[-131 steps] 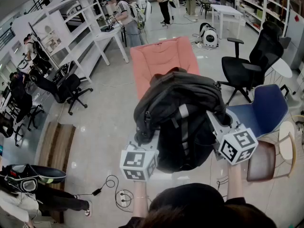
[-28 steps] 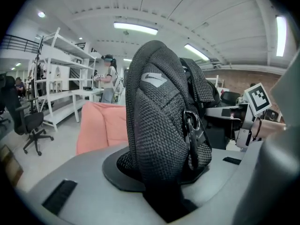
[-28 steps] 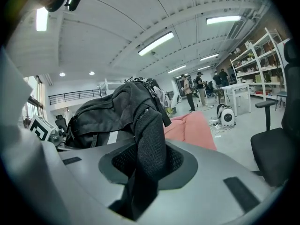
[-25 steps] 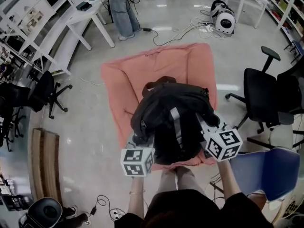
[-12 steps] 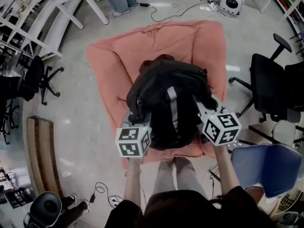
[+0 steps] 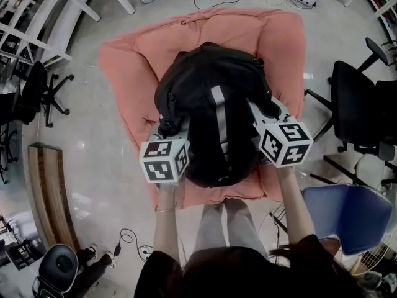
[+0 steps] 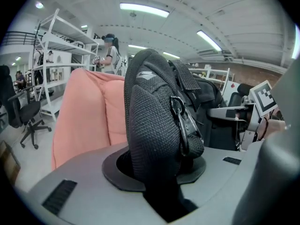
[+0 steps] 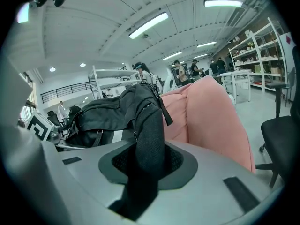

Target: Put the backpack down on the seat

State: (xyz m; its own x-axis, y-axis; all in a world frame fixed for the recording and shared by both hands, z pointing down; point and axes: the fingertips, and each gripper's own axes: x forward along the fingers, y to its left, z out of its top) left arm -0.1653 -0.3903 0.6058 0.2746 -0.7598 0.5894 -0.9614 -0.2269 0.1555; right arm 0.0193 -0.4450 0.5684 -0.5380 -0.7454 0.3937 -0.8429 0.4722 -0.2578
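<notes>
Head view: the backpack [image 6: 214,113] is seen over the pink seat [image 6: 124,61]. The left gripper [image 6: 175,128] is placed at its 8 o'clock and the right gripper [image 6: 262,113] at its 3 o'clock.

Left gripper view: a padded strap [image 7: 152,135] is clamped between narrowly set jaws.

Right gripper view: a second strap [image 8: 147,139] is clamped likewise.

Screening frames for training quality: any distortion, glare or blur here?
Head view: fisheye bends the room, soft glare on the floor, backpack sharp. Left gripper view: dark round vignette, ceiling light blown out. Right gripper view: same vignette, bright ceiling strip.
</notes>
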